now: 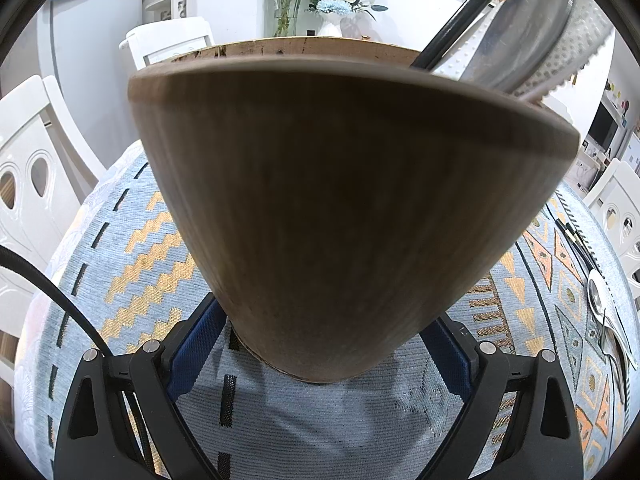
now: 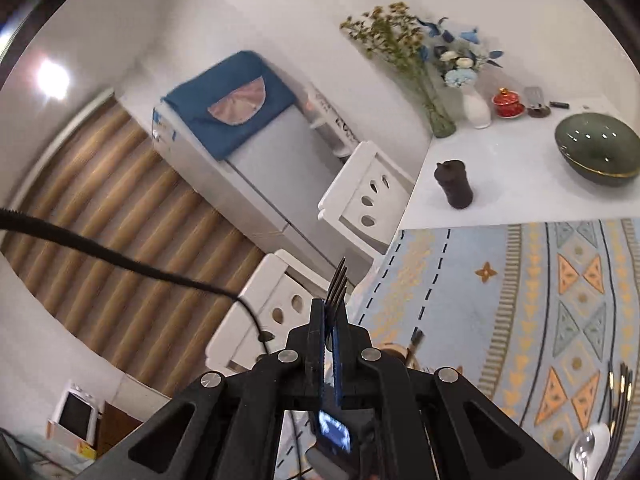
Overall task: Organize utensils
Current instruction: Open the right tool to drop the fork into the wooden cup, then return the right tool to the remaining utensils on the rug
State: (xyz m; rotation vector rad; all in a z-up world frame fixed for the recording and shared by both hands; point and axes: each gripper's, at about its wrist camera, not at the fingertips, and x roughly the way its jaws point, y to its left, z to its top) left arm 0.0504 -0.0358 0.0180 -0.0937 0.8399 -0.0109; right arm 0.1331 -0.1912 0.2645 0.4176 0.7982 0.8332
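A brown wooden utensil holder (image 1: 344, 208) fills the left wrist view, standing on the patterned cloth. My left gripper (image 1: 324, 320) is shut on its lower part, with a blue-padded finger (image 1: 196, 344) on each side. My right gripper (image 2: 326, 312) is shut on a black fork (image 2: 338, 284), whose tines stick up past the fingertips; it hangs above the table's left edge. A sliver of the holder's tan rim (image 2: 394, 350) shows just below the right gripper. Spoons (image 2: 588, 452) and black chopsticks (image 2: 618, 392) lie on the cloth at the right.
A green bowl (image 2: 598, 152), a dark grinder (image 2: 454, 184), vases with flowers (image 2: 440, 120) and a red cup (image 2: 506, 102) stand on the white table (image 2: 508, 184) beyond the cloth. White chairs (image 2: 368, 192) line the left side. A grey blurred shape (image 1: 532, 28) with a black cable hangs above the holder's rim.
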